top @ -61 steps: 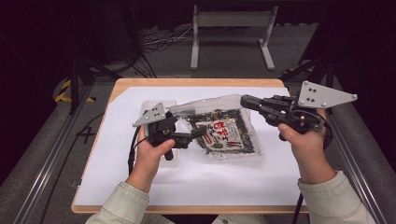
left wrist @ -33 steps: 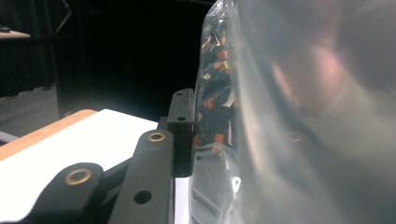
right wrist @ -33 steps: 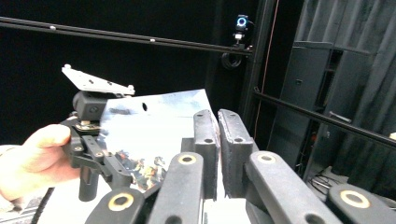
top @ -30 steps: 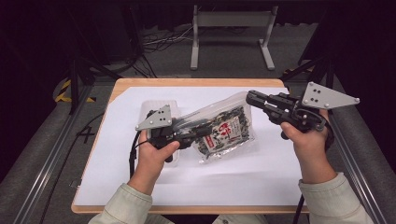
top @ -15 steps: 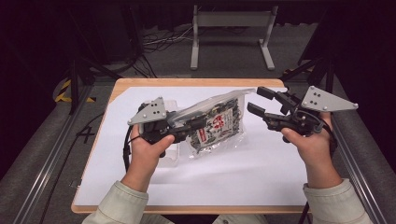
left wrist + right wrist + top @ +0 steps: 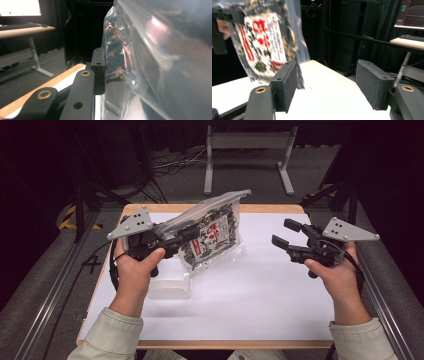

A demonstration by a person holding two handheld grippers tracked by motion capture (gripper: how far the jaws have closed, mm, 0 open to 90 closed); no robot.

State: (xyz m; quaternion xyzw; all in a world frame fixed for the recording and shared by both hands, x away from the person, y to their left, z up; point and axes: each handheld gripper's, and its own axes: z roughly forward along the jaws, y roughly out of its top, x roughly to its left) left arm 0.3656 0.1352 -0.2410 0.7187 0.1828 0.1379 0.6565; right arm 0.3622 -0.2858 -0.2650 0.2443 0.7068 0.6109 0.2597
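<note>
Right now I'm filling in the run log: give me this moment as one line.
left claw: shut on bag, lifted off table | right claw: jaws just opened, nothing between them, apart from bag

One clear plastic zip bag [image 6: 210, 237] of dark dried food with a red-and-white printed label; one small clear plastic box [image 6: 170, 288]; one wooden-edged table [image 6: 260, 208] under one white sheet [image 6: 260, 290]; two black two-jaw grippers, left gripper [image 6: 192, 232], right gripper [image 6: 283, 233].
</note>
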